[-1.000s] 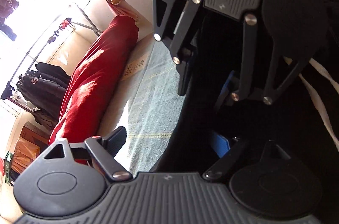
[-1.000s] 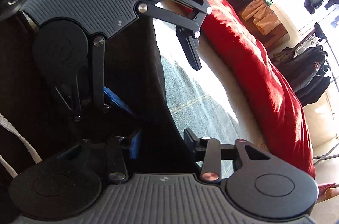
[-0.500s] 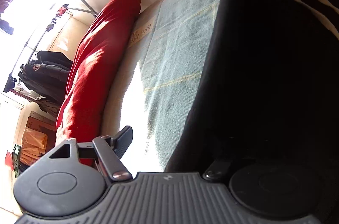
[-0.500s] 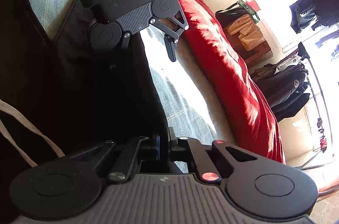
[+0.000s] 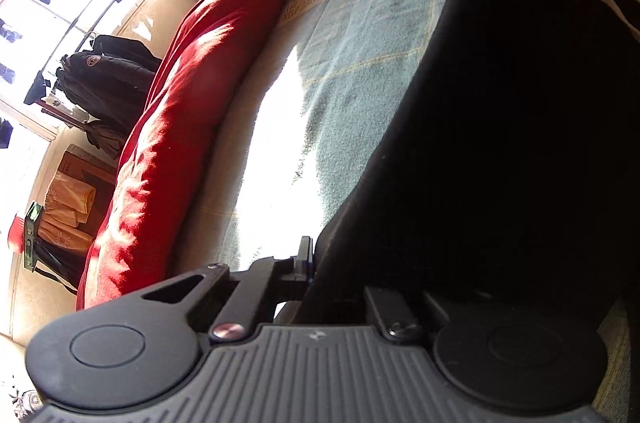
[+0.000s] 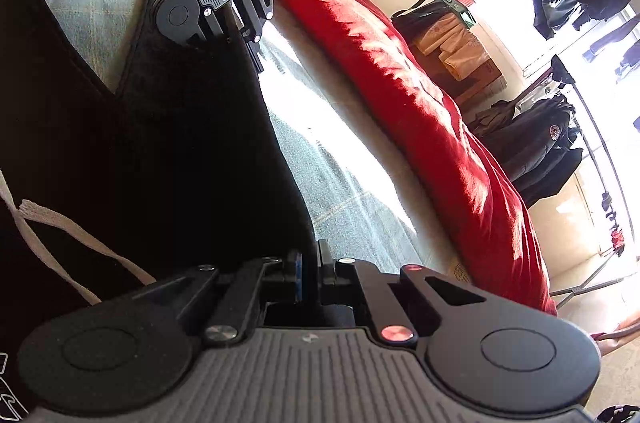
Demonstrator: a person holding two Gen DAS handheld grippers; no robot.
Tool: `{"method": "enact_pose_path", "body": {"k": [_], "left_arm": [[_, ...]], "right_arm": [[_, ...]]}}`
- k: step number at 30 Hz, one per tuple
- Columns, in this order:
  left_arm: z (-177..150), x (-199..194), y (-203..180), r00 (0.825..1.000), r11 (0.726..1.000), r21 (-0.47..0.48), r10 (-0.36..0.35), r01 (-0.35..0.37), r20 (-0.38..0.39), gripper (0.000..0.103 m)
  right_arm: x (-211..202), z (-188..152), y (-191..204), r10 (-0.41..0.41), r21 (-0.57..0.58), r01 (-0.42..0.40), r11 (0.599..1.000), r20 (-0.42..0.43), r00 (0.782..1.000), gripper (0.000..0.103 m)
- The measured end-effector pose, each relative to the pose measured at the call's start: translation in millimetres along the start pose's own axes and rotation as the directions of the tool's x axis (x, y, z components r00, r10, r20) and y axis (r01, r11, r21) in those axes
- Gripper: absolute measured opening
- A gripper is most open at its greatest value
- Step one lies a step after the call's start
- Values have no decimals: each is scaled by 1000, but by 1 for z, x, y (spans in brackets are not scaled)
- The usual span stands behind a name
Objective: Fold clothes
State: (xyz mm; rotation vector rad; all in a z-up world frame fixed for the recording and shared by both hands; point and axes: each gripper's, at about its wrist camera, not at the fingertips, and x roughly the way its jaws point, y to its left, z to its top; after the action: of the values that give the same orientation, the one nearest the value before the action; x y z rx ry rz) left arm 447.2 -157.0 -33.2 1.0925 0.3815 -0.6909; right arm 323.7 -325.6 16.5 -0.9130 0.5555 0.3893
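You had one black garment (image 6: 172, 143) on the bed (image 5: 360, 71), its edge facing a bare strip beside the red duvet (image 5: 192, 95). Both grippers, your left gripper (image 5: 310, 263) and right gripper (image 6: 310, 275), were clamped on that edge.

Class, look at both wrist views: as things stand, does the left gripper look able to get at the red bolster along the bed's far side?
Probably not freely: the left gripper is shut on the black garment's edge. The bedcover between it and the red bolster lies bare.
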Motion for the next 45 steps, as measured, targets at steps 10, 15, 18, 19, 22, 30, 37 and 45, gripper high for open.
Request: {"method": "enact_pose_path", "body": {"k": [10, 15, 18, 19, 22, 30, 37, 45], "left_arm": [[30, -113, 1, 987, 992, -74, 113, -105, 116, 0], [45, -168, -23, 985, 997, -55, 68, -60, 158, 1], [49, -191, -44, 985, 1000, -21, 3, 0, 171, 1], [49, -199, -52, 984, 1000, -10, -17, 19, 176, 1], [50, -218, -71, 979, 997, 14, -75, 73, 189, 1], [52, -229, -113, 932, 946, 55, -323, 318, 163, 0], [47, -197, -155, 885, 886, 136, -457, 444, 91, 0], [45, -189, -154, 872, 874, 116, -482, 472, 83, 0]], "right_arm": [[-35, -10, -1, -90, 69, 89, 994, 3, 996, 7], [-64, -18, -1, -133, 120, 131, 984, 8, 991, 7], [-80, -25, 2, -132, 149, 130, 980, 4, 991, 7], [-85, -28, 5, -127, 154, 125, 980, 1, 992, 7], [-103, -39, 14, -105, 177, 104, 979, -4, 994, 7], [-125, -70, 34, -9, 259, 21, 966, -46, 999, 7], [-106, -102, 56, 153, 420, -92, 903, -114, 982, 22], [-127, -142, 50, 258, 789, -236, 568, 102, 961, 69]]}}
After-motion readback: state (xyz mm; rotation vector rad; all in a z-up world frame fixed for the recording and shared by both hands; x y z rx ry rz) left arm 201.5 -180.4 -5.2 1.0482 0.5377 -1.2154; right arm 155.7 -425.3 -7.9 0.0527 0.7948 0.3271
